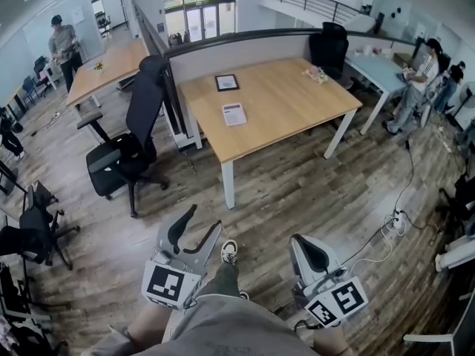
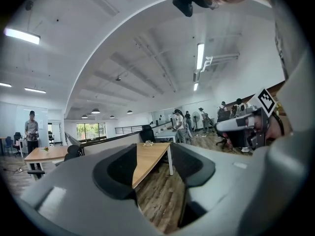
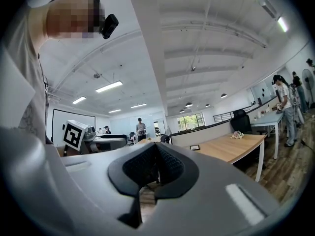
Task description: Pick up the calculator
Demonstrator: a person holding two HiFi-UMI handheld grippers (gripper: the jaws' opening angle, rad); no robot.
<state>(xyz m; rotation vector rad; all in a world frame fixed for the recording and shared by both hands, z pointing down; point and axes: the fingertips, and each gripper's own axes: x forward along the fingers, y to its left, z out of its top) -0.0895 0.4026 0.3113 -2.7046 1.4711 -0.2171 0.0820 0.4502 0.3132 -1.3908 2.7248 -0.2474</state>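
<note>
Head view: calculator [image 1: 234, 114] lies mid-frame on the desk [image 1: 297, 102], well apart from both grippers, apparently pre-approach. Left gripper [image 1: 206, 218] jaws gape wide, empty; right gripper [image 1: 303, 243] jaws meet, empty.

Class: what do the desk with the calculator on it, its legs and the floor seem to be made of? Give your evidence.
Large light-brown rectangular desk top: wood or wood-look laminate, matt; pale even grain, little glare. Its white straight legs: probably painted metal; thin, smooth, uniform. Grey-brown plank floor: wood or wood-look vinyl; staggered seams, slight sheen.
</note>
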